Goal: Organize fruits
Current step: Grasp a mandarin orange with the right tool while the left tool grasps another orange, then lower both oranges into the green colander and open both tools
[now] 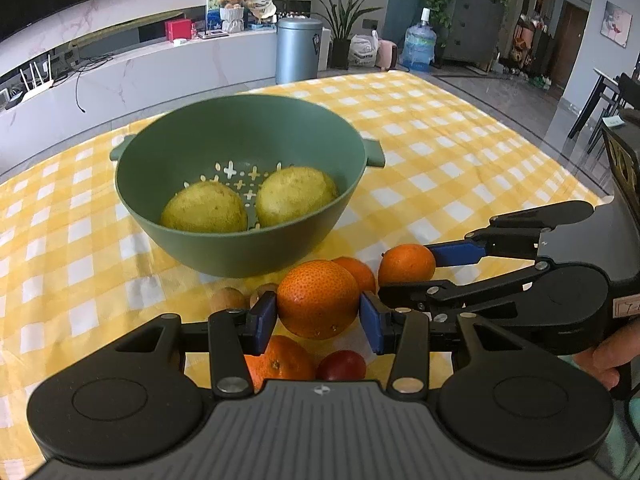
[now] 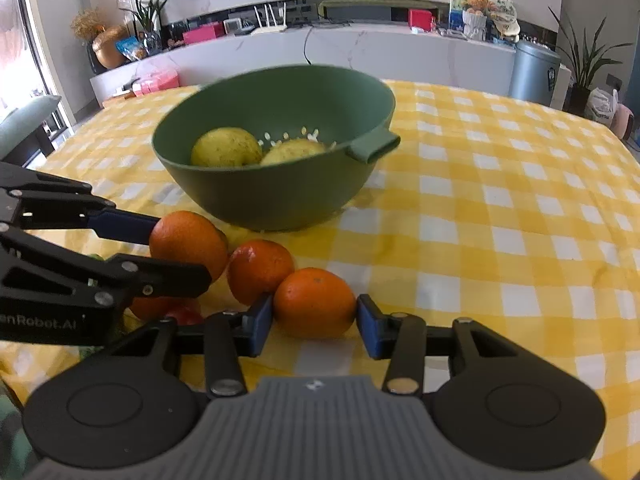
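Observation:
My left gripper (image 1: pixel 318 316) is shut on a large orange (image 1: pixel 318 298), both blue pads pressing its sides, just above a small pile of fruit. To its right, my right gripper (image 1: pixel 408 272) is shut on a smaller orange (image 1: pixel 406 264). In the right wrist view that smaller orange (image 2: pixel 314 302) sits between the right gripper's (image 2: pixel 316 320) pads, low over the cloth. The left gripper (image 2: pixel 180 250) comes in from the left with its orange (image 2: pixel 188 240). A green colander bowl (image 1: pixel 240 252) (image 2: pixel 260 200) behind them holds two yellow-green fruits (image 1: pixel 204 208) (image 2: pixel 226 148).
Loose fruit lies between the grippers and the bowl: another orange (image 1: pixel 358 272) (image 2: pixel 260 270), an orange (image 1: pixel 280 360) under the left gripper, a red fruit (image 1: pixel 342 364) (image 2: pixel 184 314) and two small brown fruits (image 1: pixel 228 298). The yellow checked tablecloth (image 2: pixel 500 220) stretches to the right.

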{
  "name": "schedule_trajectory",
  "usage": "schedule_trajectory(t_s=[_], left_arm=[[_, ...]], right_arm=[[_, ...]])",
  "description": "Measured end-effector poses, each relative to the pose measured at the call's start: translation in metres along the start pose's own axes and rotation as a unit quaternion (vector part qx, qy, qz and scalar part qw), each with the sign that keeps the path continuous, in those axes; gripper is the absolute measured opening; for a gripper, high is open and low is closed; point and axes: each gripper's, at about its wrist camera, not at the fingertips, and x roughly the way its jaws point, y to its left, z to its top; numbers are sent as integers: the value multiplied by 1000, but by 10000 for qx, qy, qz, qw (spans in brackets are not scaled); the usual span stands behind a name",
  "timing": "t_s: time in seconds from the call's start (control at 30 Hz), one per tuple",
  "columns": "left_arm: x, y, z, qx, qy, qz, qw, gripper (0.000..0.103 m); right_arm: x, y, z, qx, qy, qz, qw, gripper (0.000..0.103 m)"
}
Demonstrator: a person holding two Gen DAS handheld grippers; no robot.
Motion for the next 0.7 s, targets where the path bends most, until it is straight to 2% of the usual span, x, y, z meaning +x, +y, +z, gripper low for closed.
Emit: schedule_trajectory(t_s=[0.33, 0.53, 0.7], left_arm=[[-30, -5, 17, -3, -532, -262, 9982, 51], [-37, 5, 42, -228, -837, -62, 9962, 51], [-31, 17, 65, -417, -956, 107, 9945, 51]], right_arm=[[-32, 4, 7, -246, -650, 23, 9976, 42], [-45, 4, 25, -414, -1041, 40, 9937, 42], [-37, 6, 51, -578, -1111, 20, 9921, 42]])
